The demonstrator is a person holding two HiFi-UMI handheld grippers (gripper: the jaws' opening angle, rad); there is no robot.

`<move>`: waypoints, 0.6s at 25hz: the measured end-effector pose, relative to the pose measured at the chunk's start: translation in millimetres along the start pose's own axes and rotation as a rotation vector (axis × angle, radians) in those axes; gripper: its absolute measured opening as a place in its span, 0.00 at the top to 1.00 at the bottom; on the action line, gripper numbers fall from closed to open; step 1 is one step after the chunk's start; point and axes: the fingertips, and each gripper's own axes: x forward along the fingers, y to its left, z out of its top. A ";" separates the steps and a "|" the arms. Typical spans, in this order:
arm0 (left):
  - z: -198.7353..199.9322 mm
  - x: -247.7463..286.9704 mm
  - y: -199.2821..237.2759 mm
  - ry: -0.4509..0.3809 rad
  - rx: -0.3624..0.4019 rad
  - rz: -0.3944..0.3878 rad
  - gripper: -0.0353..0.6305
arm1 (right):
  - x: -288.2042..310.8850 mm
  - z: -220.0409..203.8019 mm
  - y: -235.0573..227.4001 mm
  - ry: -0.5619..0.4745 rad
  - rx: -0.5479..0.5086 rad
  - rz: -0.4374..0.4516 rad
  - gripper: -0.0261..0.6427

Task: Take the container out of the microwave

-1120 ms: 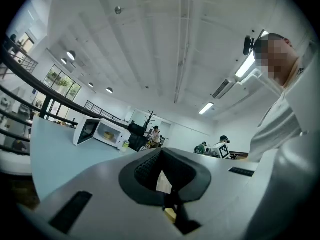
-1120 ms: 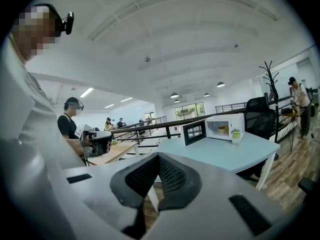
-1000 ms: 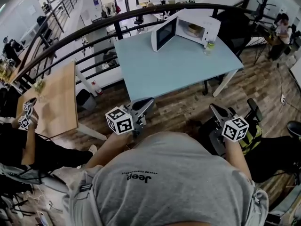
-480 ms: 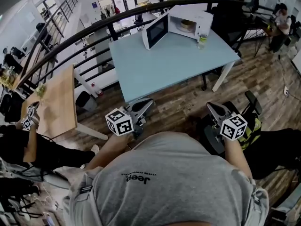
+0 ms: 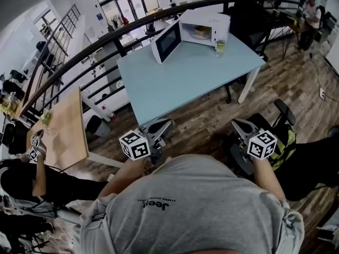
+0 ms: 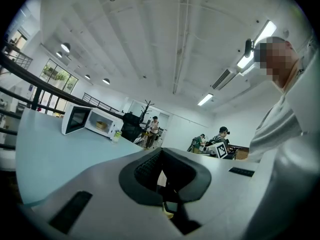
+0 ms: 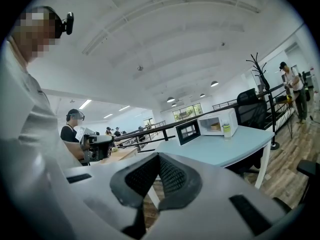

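The white microwave (image 5: 206,23) stands at the far end of the light-blue table (image 5: 180,81) with its door (image 5: 166,41) swung open to the left. A pale round container (image 5: 201,32) sits inside it. Both gripper views show the microwave (image 6: 97,121) (image 7: 220,123) far off, with the container (image 7: 215,126) in its cavity. My left gripper (image 5: 164,126) and right gripper (image 5: 238,125) hang side by side before the table's near edge, over the wood floor, far from the microwave. Both point toward the table, shut and empty.
A small bottle (image 5: 221,47) stands on the table just right of the microwave. A black railing (image 5: 106,41) curves behind the table. A wooden table (image 5: 61,123) and a seated person (image 5: 32,168) are at the left. A black chair (image 5: 278,134) is beside my right gripper.
The table and microwave have slid left in the head view and the table's near edge sits closer to both grippers. Both grippers stay shut and empty.
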 end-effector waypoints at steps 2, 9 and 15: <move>0.4 3.7 14.4 0.003 -0.006 -0.012 0.93 | 11.5 1.0 -3.4 0.006 -0.002 -0.009 0.94; 34.6 13.5 93.7 -0.017 0.009 -0.085 0.93 | 82.6 30.8 -13.7 0.017 -0.047 -0.074 0.93; 93.8 5.9 169.2 -0.041 0.040 -0.142 0.93 | 160.1 77.9 -4.7 0.000 -0.097 -0.115 0.94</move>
